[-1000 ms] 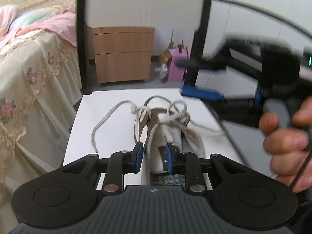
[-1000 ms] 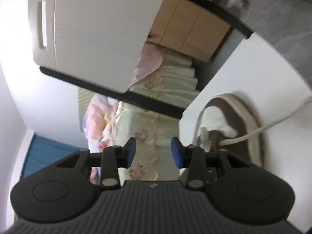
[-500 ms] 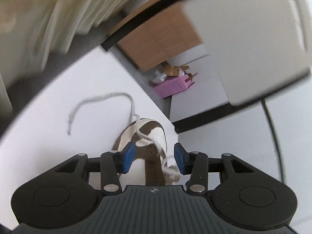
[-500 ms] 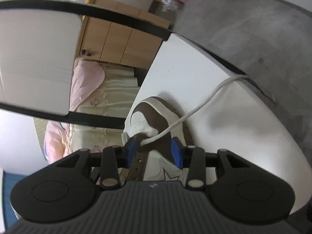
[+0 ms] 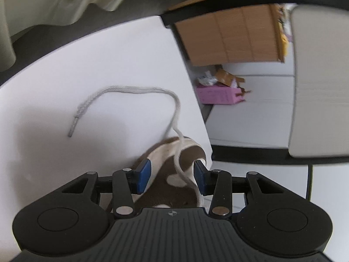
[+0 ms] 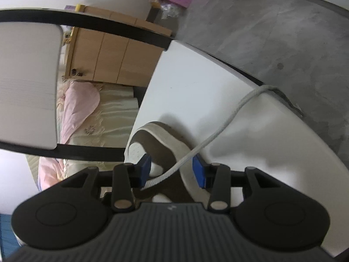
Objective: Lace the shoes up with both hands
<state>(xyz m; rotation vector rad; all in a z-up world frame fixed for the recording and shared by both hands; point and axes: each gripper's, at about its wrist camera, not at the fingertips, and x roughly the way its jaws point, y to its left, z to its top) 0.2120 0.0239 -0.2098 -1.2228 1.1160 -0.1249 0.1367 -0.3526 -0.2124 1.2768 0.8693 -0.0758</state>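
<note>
Left gripper [image 5: 172,175]: blue-padded fingers [image 5: 142,174] spread wide, gripping nothing. Between them sits the toe of the brown-and-cream low sneaker [image 5: 174,152], with the white braided shoelace [image 5: 135,90] running up from the shoe through the gap, touching neither pad as far as the blur lets me judge. The lace loops out over the white tabletop [image 5: 87,65] and ends loose at its grey aglet, well apart from the shoe. Gripper is tilted, looking down along the shoe.

Right gripper [image 6: 172,170]: blue-padded fingers [image 6: 198,171] also spread wide, nothing clamped. The other stretch of shoelace [image 6: 229,118] crosses diagonally between the pads, then runs over the tabletop [image 6: 196,83] and drops off its far edge. The sneaker [image 6: 161,137] lies just under and ahead of the fingers, near the table's edge. This view is rolled hard to one side.

Room: grey concrete floor [image 6: 272,32], light wooden drawer cabinet [image 5: 229,26] behind the table, pink cardboard box [image 5: 218,95] on the floor beside it, bed with cream lace bedspread [image 6: 104,113] and pink bedding [image 6: 76,109].
</note>
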